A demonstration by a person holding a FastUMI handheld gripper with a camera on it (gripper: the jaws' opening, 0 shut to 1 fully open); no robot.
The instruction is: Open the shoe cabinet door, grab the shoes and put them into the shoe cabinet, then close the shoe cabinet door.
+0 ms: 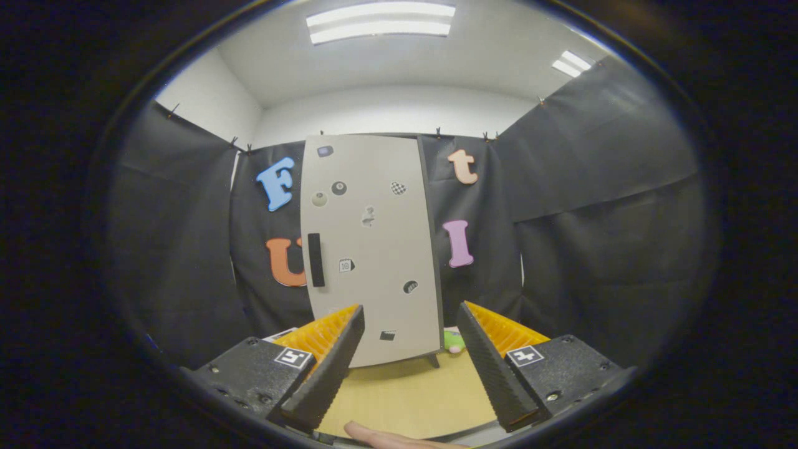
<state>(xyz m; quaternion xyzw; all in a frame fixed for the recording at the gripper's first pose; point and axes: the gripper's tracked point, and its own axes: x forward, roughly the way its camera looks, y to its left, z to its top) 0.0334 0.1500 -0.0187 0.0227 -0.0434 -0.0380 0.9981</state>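
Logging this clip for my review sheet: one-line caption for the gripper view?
Open gripper faces the closed shoe cabinet, black handle on its door, well beyond the fingers.

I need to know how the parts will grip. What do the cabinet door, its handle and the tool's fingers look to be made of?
The cabinet door looks like matte grey painted board or metal; flat, even sheen, stickers on it. Its handle seems black plastic, a dull bar. The open tool has fingers with black ribbed pads, probably rubber, backed by orange plastic.
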